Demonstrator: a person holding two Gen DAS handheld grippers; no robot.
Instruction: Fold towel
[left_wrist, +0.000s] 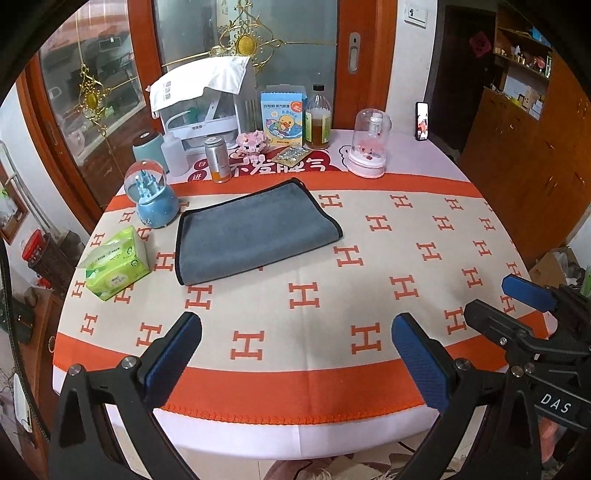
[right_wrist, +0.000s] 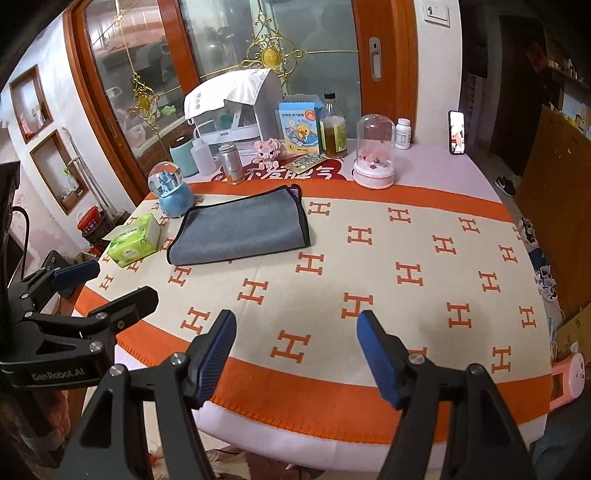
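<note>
On the far left of the surface (left_wrist: 332, 295): folded towel (left_wrist: 255, 230).
Near edge: left gripper (left_wrist: 295, 354) and right gripper (right_wrist: 295, 350), fingers apart, holding nothing.

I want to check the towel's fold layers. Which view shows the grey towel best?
The right wrist view: the grey towel shows its stacked right edge with a purple layer peeking out. The left wrist view shows the towel larger, but the layers are less distinct.

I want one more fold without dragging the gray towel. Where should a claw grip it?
Grip the gray towel at its near black-trimmed corner, coming low from the near table edge. That stacked corner lies clear, while the globe and tissue pack crowd its left side.
</note>
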